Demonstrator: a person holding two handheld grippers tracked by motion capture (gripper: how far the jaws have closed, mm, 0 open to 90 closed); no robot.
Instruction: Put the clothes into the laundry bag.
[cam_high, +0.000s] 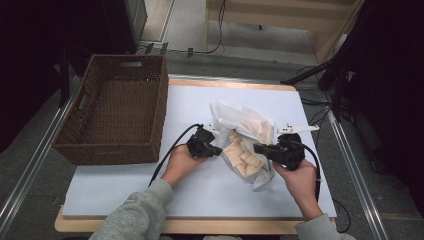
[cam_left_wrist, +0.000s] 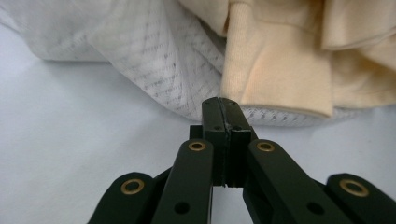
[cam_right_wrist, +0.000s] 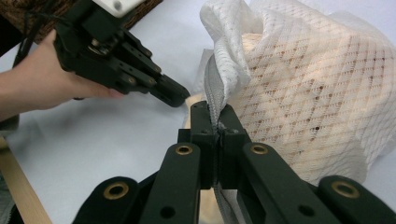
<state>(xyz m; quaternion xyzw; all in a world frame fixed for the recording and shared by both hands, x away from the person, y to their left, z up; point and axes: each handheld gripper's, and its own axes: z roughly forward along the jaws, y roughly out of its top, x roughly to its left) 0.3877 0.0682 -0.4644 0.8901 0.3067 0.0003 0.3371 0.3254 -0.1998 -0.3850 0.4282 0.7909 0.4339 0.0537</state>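
Note:
A white mesh laundry bag (cam_high: 250, 125) lies mid-board with a peach garment (cam_high: 242, 155) spilling out of its near end. My right gripper (cam_high: 257, 148) comes at it from the right and is shut on the bag's grey zipper edge (cam_right_wrist: 213, 88), which runs down between the jaws (cam_right_wrist: 217, 116). My left gripper (cam_high: 218, 150) is shut with nothing between its jaws, its tips (cam_left_wrist: 222, 105) right at the garment's hem (cam_left_wrist: 275, 60) and the mesh (cam_left_wrist: 154, 60). In the right gripper view the left gripper (cam_right_wrist: 175, 95) points at the bag's opening from the left.
A brown wicker basket (cam_high: 160, 100) stands at the left on the white board (cam_high: 125, 185), close to the left hand. The wooden table edge (cam_right_wrist: 18, 186) runs along the near side. Cables trail from both grippers.

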